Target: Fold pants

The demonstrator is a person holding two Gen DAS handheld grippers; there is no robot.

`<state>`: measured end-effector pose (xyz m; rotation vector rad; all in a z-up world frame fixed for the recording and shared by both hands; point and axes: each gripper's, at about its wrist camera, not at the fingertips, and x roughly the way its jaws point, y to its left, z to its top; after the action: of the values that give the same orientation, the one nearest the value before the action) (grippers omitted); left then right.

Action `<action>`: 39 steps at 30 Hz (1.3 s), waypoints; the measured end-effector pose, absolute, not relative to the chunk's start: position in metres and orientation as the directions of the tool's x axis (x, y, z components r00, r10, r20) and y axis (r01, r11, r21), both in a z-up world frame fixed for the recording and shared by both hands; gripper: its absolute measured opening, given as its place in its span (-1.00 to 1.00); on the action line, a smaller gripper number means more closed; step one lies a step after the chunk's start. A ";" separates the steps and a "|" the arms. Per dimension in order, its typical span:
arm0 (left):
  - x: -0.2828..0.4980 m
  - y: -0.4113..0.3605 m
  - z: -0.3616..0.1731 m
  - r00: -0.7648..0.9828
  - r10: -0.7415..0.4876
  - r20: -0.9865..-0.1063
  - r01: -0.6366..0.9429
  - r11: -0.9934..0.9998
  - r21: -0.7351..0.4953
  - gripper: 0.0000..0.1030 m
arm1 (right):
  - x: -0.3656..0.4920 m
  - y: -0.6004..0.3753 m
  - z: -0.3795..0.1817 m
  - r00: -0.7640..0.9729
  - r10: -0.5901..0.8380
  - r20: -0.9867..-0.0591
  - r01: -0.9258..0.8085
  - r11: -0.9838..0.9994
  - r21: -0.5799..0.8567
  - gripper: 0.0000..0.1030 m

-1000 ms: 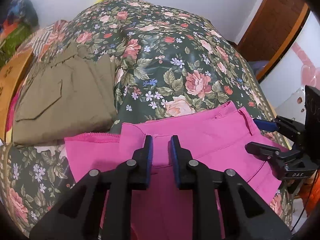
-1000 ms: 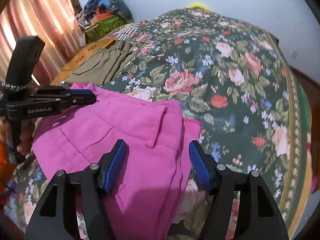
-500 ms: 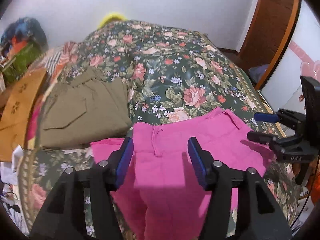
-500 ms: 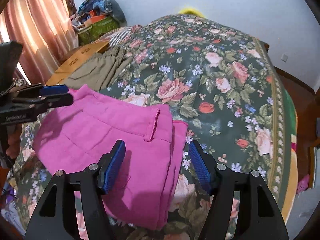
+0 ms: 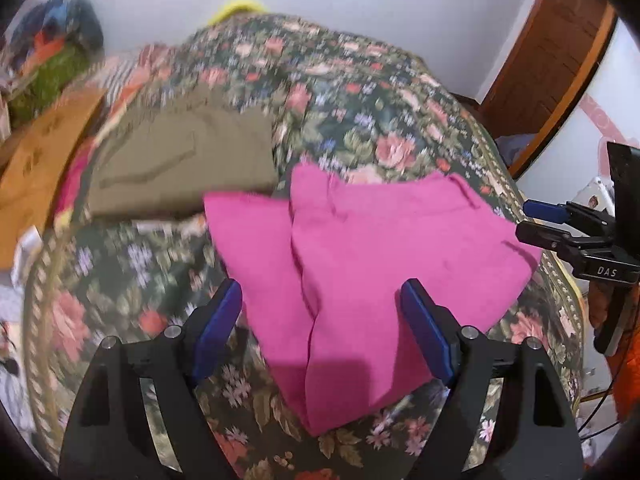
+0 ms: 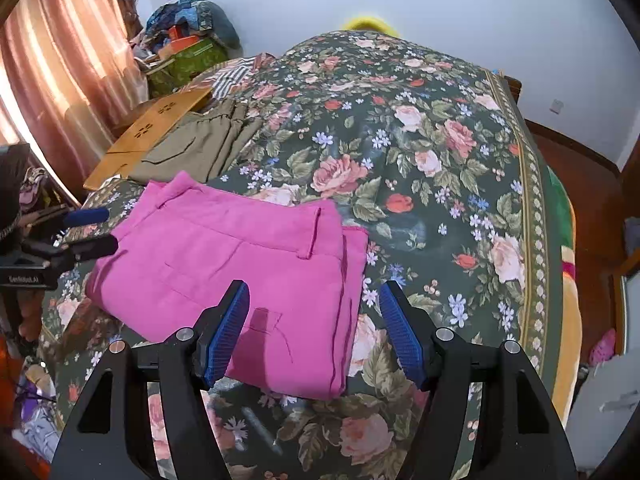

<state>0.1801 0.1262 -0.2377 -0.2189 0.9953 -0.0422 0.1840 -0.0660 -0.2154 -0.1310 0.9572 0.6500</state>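
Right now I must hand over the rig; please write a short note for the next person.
Left gripper: jaws opening, nothing pinched, above the pink pants.
Right gripper: open, empty, over the pants' right edge.
Pink pants lie folded flat on the floral bedspread, waistband away from the cameras. Folded olive pants sit beyond them, apart.
Done: pink pants look folded and released.
Left: probably only check the fold, perhaps move them beside the olive pair.

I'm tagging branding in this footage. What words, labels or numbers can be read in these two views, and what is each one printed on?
"DAS": white letters on the black body of the right gripper, seen in the left wrist view.
"GenRobot.AI": small white letters on the body of the left gripper, seen in the right wrist view; blurred, only just readable.
No readable text on the pink pants, olive pants or floral bedspread.
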 end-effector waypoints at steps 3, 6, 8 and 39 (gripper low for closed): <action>0.178 0.132 -0.251 0.530 -0.182 -0.828 -0.088 0.960 -0.267 0.60 | 0.186 -0.067 -0.223 0.376 0.466 -0.801 -0.564 0.801 0.200 0.24; 0.182 0.134 -0.260 0.520 -0.214 -0.827 -0.098 0.947 -0.307 0.60 | 0.191 -0.065 -0.236 0.338 0.460 -0.821 -0.554 0.802 0.221 0.24; 0.185 0.134 -0.265 0.512 -0.224 -0.829 -0.098 0.944 -0.316 0.60 | 0.195 -0.065 -0.242 0.314 0.473 -0.823 -0.545 0.800 0.252 0.24; 0.197 0.129 -0.255 0.556 -0.225 -0.800 -0.047 0.952 -0.301 -0.53 | 0.225 -0.066 -0.257 0.262 0.586 -0.767 -0.561 0.739 0.373 -0.65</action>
<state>0.1972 0.1291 -0.2548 -0.3041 0.9801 -0.1068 0.2248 -0.0656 -0.2574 0.0277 1.0499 0.7755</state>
